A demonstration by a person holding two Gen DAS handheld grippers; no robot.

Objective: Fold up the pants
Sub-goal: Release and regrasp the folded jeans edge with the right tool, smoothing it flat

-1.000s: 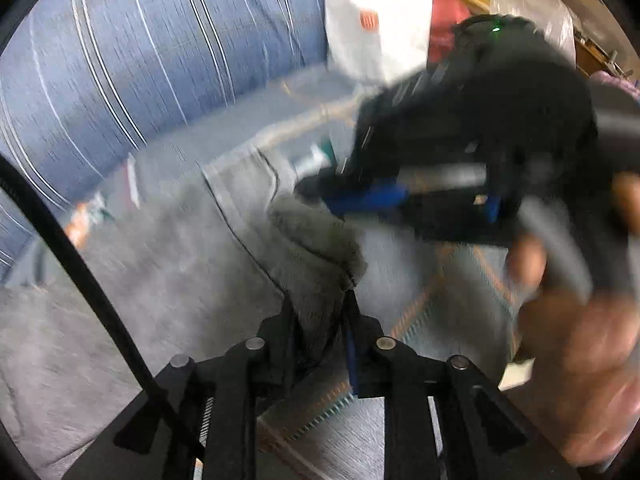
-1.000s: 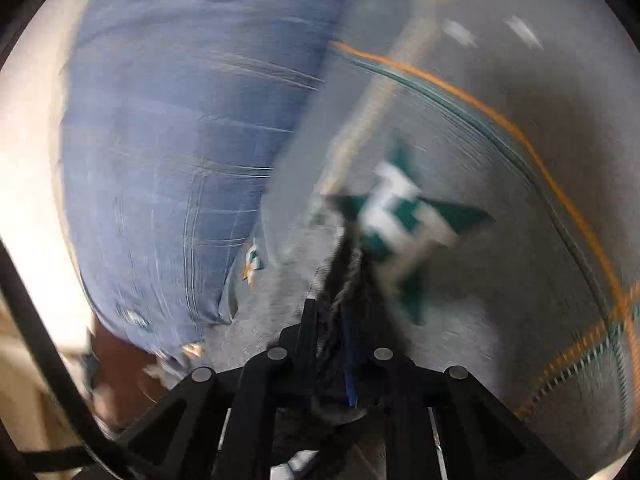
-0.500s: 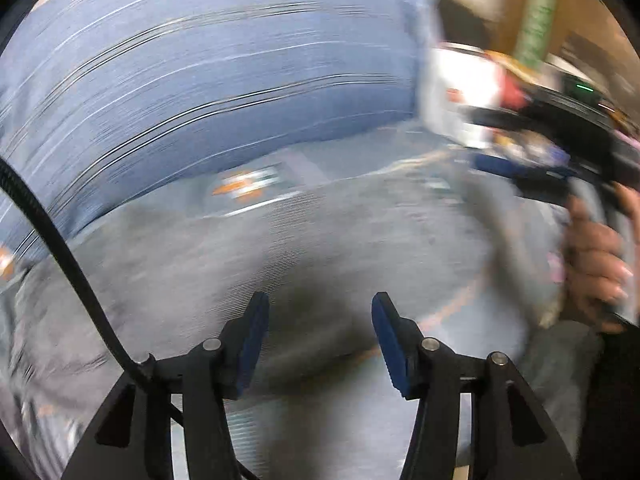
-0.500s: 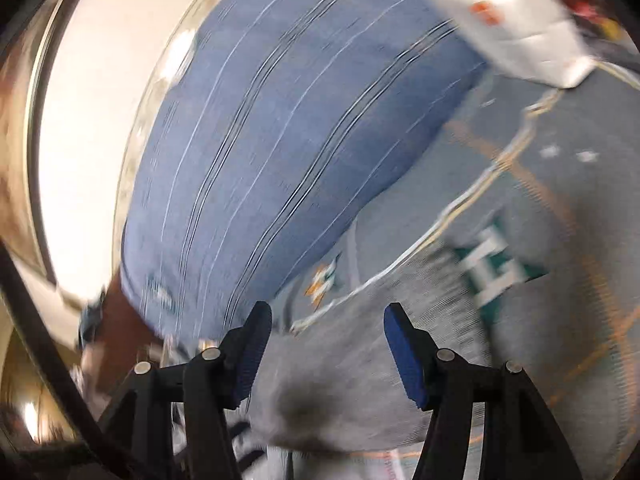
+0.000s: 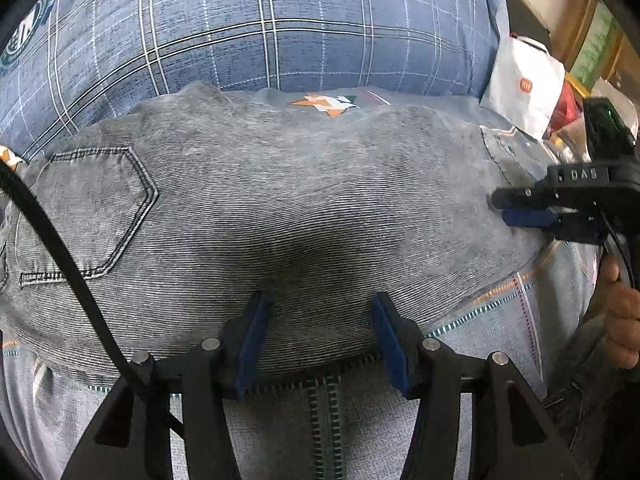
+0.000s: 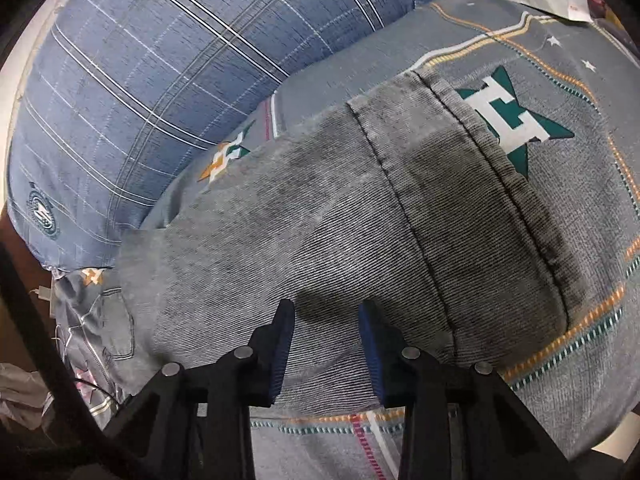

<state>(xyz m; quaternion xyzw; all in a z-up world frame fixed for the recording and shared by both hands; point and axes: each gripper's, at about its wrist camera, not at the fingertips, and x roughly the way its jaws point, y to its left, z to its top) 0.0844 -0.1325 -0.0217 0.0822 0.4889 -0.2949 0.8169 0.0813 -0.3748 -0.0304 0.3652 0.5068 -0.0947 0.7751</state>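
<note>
**Both grippers let go, jeans laid in a folded band**

Since 1.0 s ago, both grippers had released the cloth they pinched and drawn back; the left gripper (image 5: 318,340) hung with its 2 blue pads spread and nothing between them, and the right gripper (image 6: 326,354) likewise stood apart and empty.

Grey washed denim pants (image 5: 280,208) lay flat across the grey-blue patterned bedsheet (image 5: 500,328), stretched sideways, the stitched back pocket (image 5: 92,212) at the left end and the hemmed leg cuffs (image 6: 480,200) at the right; the release probably served to let the fold settle before a new grasp.

Behind the pants rose a blue plaid pillow (image 5: 260,20), touching their far edge, so little room lay that way; a white paper bag (image 5: 524,88) crowded the far right corner; the near edge, just ahead of both grippers, lay open over bare sheet, the likeliest side to lift from.
</note>
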